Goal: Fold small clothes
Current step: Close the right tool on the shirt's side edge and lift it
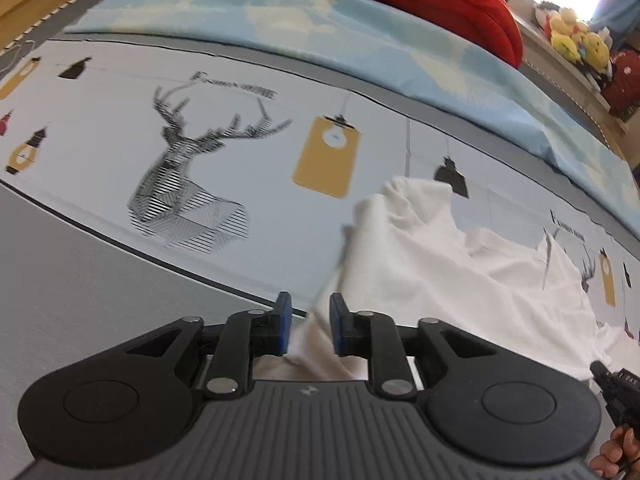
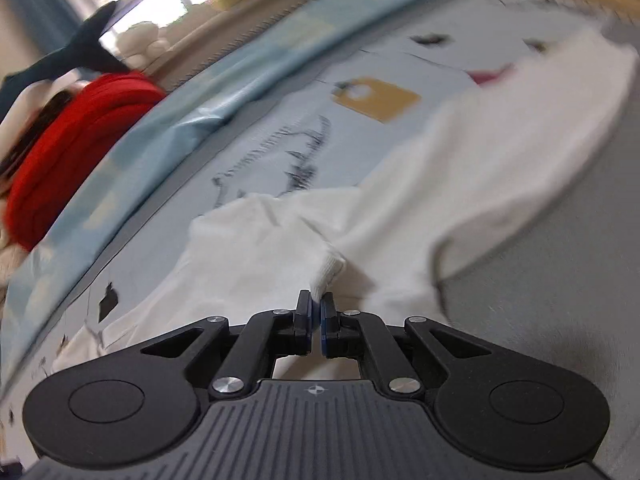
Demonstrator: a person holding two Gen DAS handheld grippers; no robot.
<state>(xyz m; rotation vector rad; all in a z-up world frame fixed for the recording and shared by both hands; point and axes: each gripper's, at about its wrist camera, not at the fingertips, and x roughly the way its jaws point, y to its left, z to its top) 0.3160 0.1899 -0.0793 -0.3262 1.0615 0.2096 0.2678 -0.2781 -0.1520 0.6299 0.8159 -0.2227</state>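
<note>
Right gripper (image 2: 316, 306): clamped on a ribbed edge of the white garment (image 2: 460, 168), pinched to lift for a fold.
Left gripper (image 1: 310, 312): pads parted, straddling a garment edge without pressing; seemingly placed to pinch.
White garment: spread rumpled on the deer-print bedsheet (image 1: 120, 128), near the blue quilt (image 1: 280, 12).

On the printed sheet (image 1: 100, 148), a blurred caption is sitting at 12 o'clock above the deer head print (image 1: 188, 184), only its last word, "HOME", being faintly readable.
</note>
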